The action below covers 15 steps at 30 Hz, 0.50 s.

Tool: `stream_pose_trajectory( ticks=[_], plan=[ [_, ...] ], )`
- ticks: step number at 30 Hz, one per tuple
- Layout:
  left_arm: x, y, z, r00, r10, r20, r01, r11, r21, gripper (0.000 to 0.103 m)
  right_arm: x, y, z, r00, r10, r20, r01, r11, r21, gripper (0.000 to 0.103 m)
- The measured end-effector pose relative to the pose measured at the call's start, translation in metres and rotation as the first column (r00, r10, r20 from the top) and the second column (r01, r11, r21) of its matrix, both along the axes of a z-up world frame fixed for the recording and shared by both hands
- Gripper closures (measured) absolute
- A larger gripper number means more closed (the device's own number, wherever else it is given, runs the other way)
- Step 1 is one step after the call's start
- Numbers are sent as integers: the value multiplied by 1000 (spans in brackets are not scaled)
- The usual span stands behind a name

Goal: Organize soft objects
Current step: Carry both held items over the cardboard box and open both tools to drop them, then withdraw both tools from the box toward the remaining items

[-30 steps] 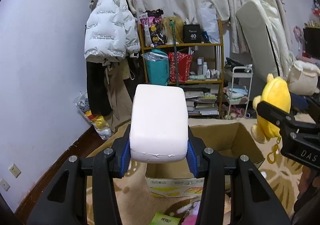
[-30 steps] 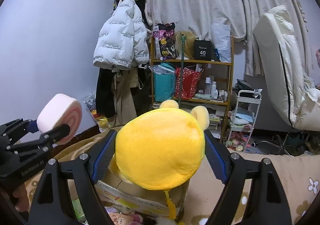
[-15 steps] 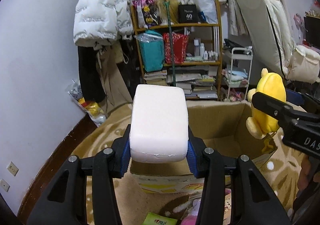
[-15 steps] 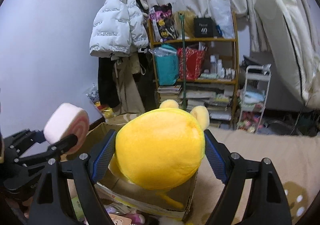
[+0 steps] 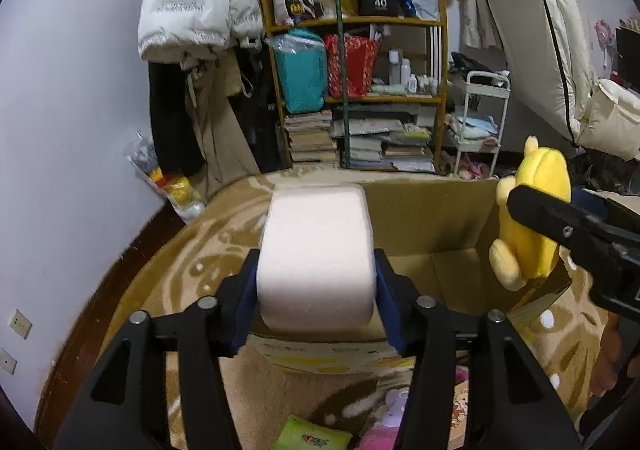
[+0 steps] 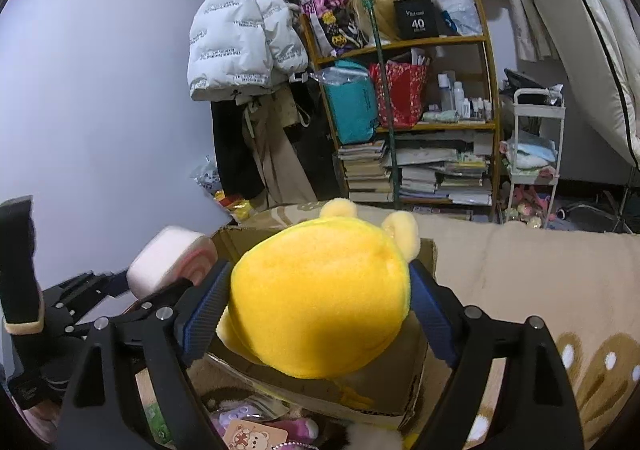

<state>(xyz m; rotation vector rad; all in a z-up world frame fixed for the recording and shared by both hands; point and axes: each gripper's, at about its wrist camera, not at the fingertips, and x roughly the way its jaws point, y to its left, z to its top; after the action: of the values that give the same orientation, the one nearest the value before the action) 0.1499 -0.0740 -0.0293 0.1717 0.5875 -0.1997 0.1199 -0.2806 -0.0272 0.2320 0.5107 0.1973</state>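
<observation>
Left tongs (image 5: 316,282): a pale pink swiss-roll plush (image 5: 316,262) sits between the blue pads at lower centre of the left wrist view. The jaws have just been opening; the blue pad (image 5: 246,302) on the left side of the frame lies against the roll's flank, the opposite pad stands at its edge, and the roll is not visibly squeezed. Whether the pads press on it cannot be told. The roll hangs over the near wall of an open cardboard box (image 5: 432,210), whose brown interior shows behind and to the right of it. Right tongs (image 6: 316,318): spread wide, both blue pads are against the sides of a yellow bear plush (image 6: 320,298), which fills the centre of the right wrist view, ears pointing away from the camera. The bear is held above the same box, over its right-hand portion. In the left wrist view the bear appears at mid right, its foot hanging just inside the box's right wall. The box stands on a tan patterned rug (image 5: 208,250). Small plush items and a green packet (image 5: 312,436) lie on the rug at bottom centre, near side of the box. A wooden shelf unit (image 5: 360,90) with books and bags occupies upper centre; a white puffer jacket (image 5: 192,6) hangs at upper left.
</observation>
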Motion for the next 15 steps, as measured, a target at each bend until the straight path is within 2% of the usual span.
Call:
stream_pose_trajectory(
  ticks=[4,6,9,15],
  plan=[
    [-4,2,5,1000,12,20,-12,1000,0,32,3,-1,-4,1000,-2,-31,2,1000,-1,11],
    [-4,5,6,1000,13,13,-13,1000,-9,31,4,-3,-6,999,-4,-44,5,1000,13,9],
    [-5,6,5,1000,21,11,-21,1000,7,24,1,-5,-5,1000,-3,-31,3,1000,14,2],
    [-6,9,6,999,37,6,-37,999,18,14,-5,-3,0,1000,-20,-11,20,999,-36,0]
  ],
)
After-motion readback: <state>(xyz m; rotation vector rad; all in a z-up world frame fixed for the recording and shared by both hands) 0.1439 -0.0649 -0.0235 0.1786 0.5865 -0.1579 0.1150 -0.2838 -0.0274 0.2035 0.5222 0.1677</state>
